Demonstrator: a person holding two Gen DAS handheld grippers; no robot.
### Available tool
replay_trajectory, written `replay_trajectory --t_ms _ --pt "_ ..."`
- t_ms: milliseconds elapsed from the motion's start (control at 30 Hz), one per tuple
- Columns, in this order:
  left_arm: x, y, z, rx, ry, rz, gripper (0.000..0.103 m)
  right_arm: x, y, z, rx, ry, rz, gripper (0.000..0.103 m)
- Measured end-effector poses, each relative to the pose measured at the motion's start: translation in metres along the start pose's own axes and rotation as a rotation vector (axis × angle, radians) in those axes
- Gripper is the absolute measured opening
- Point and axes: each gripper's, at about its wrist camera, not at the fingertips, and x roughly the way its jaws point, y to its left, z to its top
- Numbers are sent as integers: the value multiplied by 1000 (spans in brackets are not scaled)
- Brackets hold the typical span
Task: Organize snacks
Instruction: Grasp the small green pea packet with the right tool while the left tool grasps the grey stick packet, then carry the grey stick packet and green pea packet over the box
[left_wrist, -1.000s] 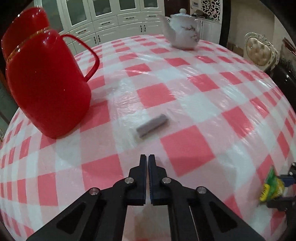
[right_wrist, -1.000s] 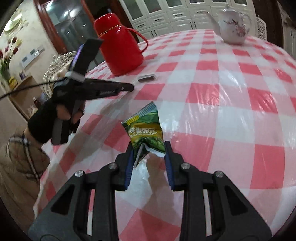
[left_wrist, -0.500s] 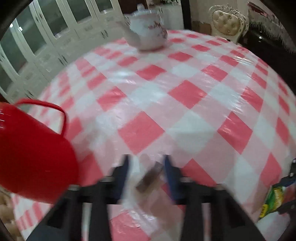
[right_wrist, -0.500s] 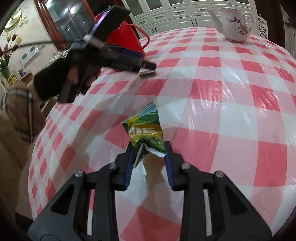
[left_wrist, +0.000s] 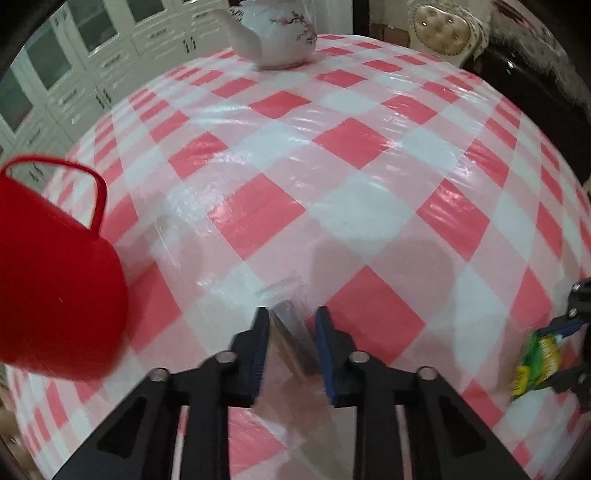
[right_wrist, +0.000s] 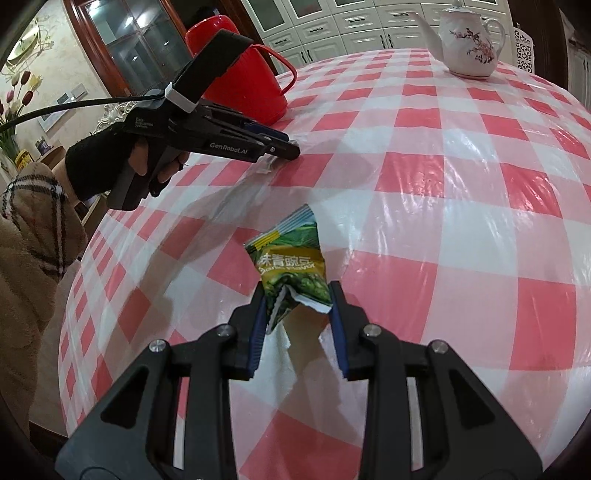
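A small grey wrapped snack bar (left_wrist: 291, 332) lies slantwise between the fingers of my left gripper (left_wrist: 291, 312). The jaws are closing and both pads touch it just above the checked tablecloth (left_wrist: 369, 206). From the right wrist view, the left gripper (right_wrist: 288, 149) points down at the table beside the red jug, and a bit of clear wrapper (right_wrist: 266, 165) pokes out under its tip. My right gripper (right_wrist: 298, 291) is shut on the torn lower end of a green pea packet (right_wrist: 291, 262), held upright over the cloth. That packet (left_wrist: 537, 360) also shows at the left view's right edge.
A red plastic jug (left_wrist: 55, 288) with a handle stands close left of the left gripper. A white flowered teapot (left_wrist: 277, 33) sits at the far side of the round table. A padded chair (left_wrist: 439, 26) stands beyond. A black-gloved hand (right_wrist: 99, 166) holds the left gripper.
The left gripper moved forward to the grey bar, rolled, spread its jaws and drew them in around it. The right gripper kept still with the green packet.
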Motion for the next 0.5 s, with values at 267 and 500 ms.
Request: replay_trajectory --t_ms 267,500 --pt "-28 -39 -49 -166 -79 138 13 -4 -2 0 14 -21 -6 36" --pt "-73 -92 -134 -457 -198 199 13 -8 2 -1 -1 -39 -15 36"
